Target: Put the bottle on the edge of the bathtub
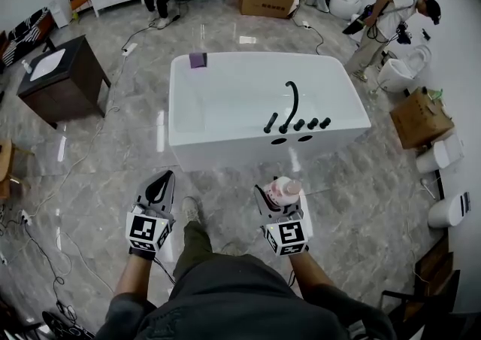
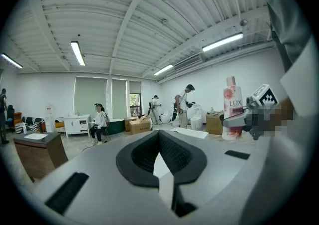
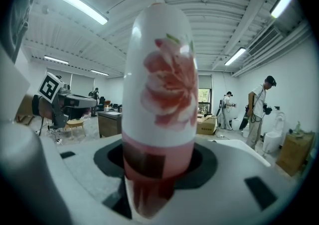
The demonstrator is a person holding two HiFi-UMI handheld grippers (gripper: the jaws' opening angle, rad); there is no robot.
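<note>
A white bottle with a pink flower print and pink liquid (image 1: pixel 283 190) stands upright in my right gripper (image 1: pixel 279 192), whose jaws are shut on its lower part. In the right gripper view the bottle (image 3: pixel 159 94) fills the middle. It is held over the floor, a short way in front of the white bathtub (image 1: pixel 225 147). My left gripper (image 1: pixel 160 180) hangs level with it to the left, shut with nothing in it. In the left gripper view its black pads (image 2: pixel 172 152) meet at the tip, and the bottle (image 2: pixel 232 112) shows at the right.
The tub's near edge carries a black faucet and knobs (image 1: pixel 289 113). A purple item (image 1: pixel 198 59) lies on its far left corner. A dark vanity (image 1: pixel 64 83) stands at left, with cardboard boxes (image 1: pixel 421 116) and toilets (image 1: pixel 447 154) at right. Cables (image 1: pixel 52 188) cross the floor. People (image 1: pixel 387 19) work beyond.
</note>
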